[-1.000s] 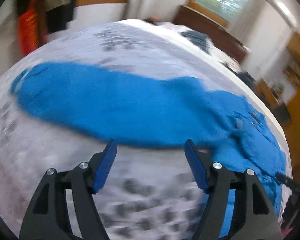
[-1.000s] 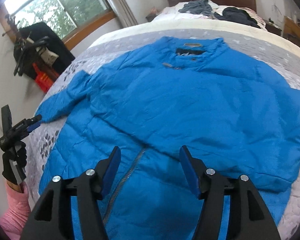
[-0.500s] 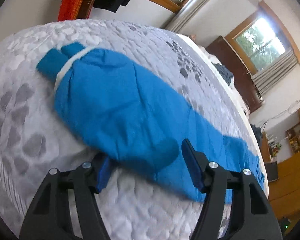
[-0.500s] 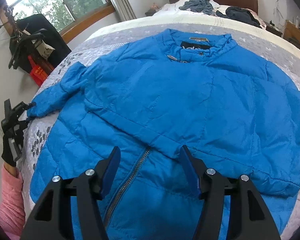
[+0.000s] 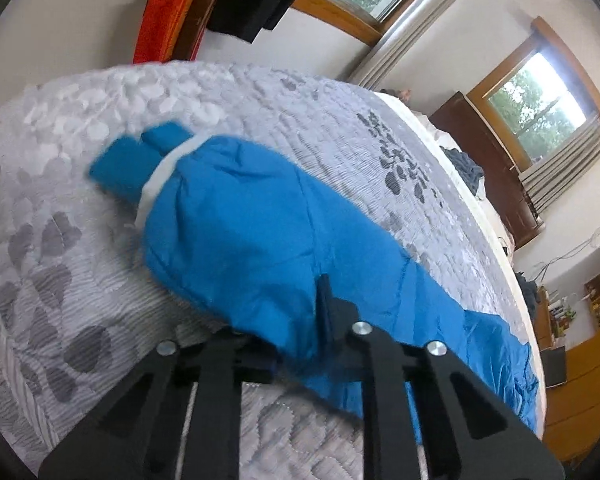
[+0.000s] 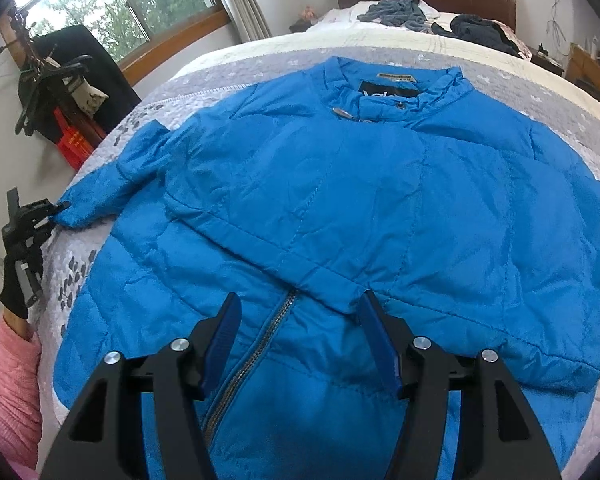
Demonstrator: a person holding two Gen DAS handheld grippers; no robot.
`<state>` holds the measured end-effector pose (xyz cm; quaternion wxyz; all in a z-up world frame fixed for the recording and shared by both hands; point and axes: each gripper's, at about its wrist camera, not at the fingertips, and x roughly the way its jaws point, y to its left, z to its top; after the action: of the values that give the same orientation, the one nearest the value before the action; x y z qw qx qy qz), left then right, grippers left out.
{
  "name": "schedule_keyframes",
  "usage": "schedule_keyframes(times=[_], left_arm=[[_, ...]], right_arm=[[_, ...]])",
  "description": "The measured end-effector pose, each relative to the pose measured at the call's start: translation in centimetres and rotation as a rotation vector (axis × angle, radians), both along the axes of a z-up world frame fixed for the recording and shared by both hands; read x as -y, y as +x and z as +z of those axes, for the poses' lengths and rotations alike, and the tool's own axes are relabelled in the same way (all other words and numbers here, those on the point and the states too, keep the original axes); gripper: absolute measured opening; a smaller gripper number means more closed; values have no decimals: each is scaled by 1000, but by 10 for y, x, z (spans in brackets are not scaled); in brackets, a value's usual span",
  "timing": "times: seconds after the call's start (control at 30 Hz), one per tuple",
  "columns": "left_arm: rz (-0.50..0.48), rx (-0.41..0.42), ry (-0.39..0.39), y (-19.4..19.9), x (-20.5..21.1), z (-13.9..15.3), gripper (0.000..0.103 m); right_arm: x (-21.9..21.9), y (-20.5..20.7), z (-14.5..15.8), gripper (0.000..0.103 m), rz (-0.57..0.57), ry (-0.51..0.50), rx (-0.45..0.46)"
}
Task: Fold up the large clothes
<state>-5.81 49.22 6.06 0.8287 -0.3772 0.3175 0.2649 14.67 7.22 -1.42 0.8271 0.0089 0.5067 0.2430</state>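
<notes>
On the quilted bed [image 6: 204, 80], blue jacket [image 6: 380, 208], left tongs [image 5: 300, 320] pinching its sleeve [image 5: 240, 232], right tongs [image 6: 300, 328] wide

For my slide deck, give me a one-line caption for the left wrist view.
Left hand-held gripper closed on the blue jacket sleeve lying across a grey patterned bedspread.

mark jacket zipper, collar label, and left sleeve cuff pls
zipper [image 6: 256, 350]: right wrist view, middle of the teeth between the fingers.
collar label [image 6: 386, 93]: right wrist view, black patch inside the neck.
left sleeve cuff [image 5: 136, 162]: left wrist view, blue end past the white band.
</notes>
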Motion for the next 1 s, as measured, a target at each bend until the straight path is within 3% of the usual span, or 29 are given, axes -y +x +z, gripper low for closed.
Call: schedule_keyframes(times=[0.23, 0.47, 0.77, 1.0], left_arm=[[-105, 92, 163, 11, 53, 61, 4], [-342, 168, 253, 46, 153, 105, 3], [-596, 192, 303, 101, 280, 108, 3], [-718, 184, 318, 127, 344, 89, 3]], right_arm=[[19, -10, 16, 62, -33, -11, 45], [55, -15, 26, 62, -107, -12, 69], [95, -16, 27, 62, -185, 3, 83], [112, -15, 27, 62, -217, 17, 89]])
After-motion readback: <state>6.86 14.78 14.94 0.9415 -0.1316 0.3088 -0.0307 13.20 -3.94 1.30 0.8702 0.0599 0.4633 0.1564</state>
